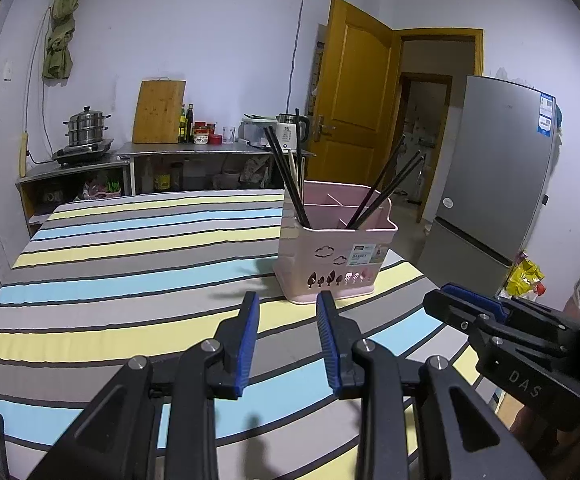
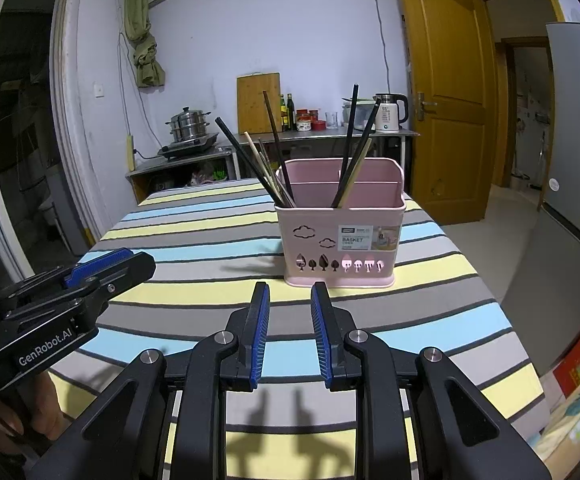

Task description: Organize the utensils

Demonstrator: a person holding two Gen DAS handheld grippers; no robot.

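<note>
A pink utensil basket (image 1: 332, 258) stands on the striped table; it also shows in the right wrist view (image 2: 340, 236). Dark and pale chopsticks (image 2: 273, 160) lean in its left compartment, and more chopsticks (image 2: 354, 148) lean in its right one. In the left wrist view dark chopsticks (image 1: 285, 172) lean left and others (image 1: 386, 188) lean right. My left gripper (image 1: 287, 300) is open and empty, just in front of the basket. My right gripper (image 2: 290, 290) is open and empty, also just in front of the basket. Each gripper shows from the side in the other's view.
The table wears a striped cloth (image 2: 193, 240). Its right edge (image 2: 502, 308) drops to the floor. A grey fridge (image 1: 494, 184) stands to the right. A counter with a steamer pot (image 1: 85, 128), cutting board (image 1: 157, 112) and kettle (image 2: 390, 114) runs along the back wall.
</note>
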